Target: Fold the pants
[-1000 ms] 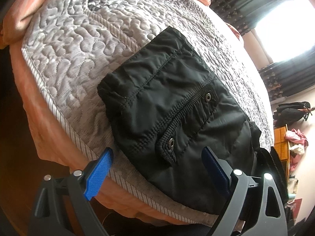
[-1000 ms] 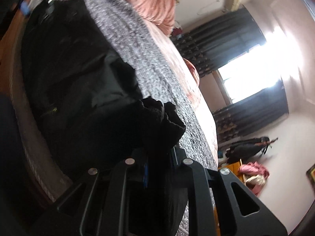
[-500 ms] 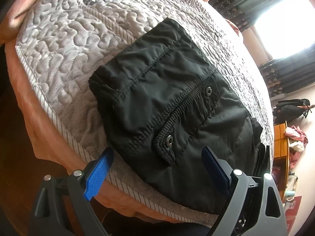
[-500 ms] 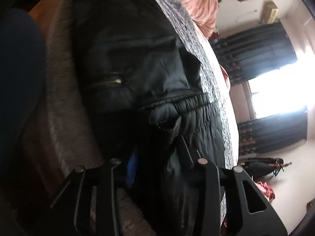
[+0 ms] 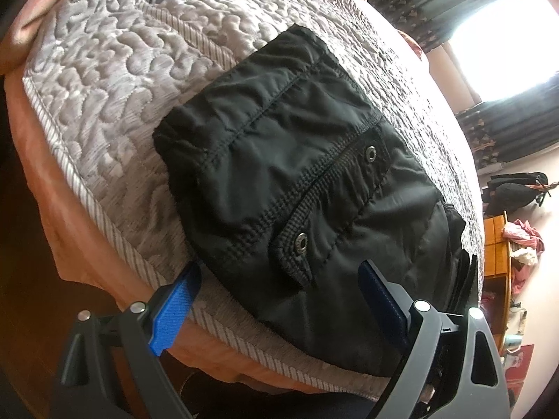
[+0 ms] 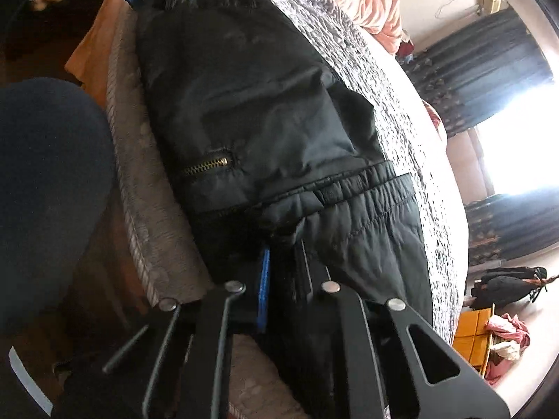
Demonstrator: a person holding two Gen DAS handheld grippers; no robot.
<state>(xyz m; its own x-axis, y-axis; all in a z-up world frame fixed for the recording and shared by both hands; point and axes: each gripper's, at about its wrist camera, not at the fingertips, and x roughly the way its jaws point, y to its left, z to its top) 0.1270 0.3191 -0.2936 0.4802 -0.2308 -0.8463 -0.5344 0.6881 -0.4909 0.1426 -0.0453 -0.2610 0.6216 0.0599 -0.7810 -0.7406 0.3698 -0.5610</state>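
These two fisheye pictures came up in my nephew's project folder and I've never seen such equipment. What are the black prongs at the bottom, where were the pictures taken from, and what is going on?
There is no robot here: a person holds a two-finger gripper in each hand, and each gripper carries a wide-angle camera looking forward along its fingers. The prongs are those fingers.

The left camera shows the left gripper open, its blue pads spread apart, holding nothing, near the bed's edge. In front lie black pants, already folded into a bundle, on a grey quilted bedspread.

The right camera views the same pants from the other end. The right gripper is shut on the fabric near the elastic waistband.
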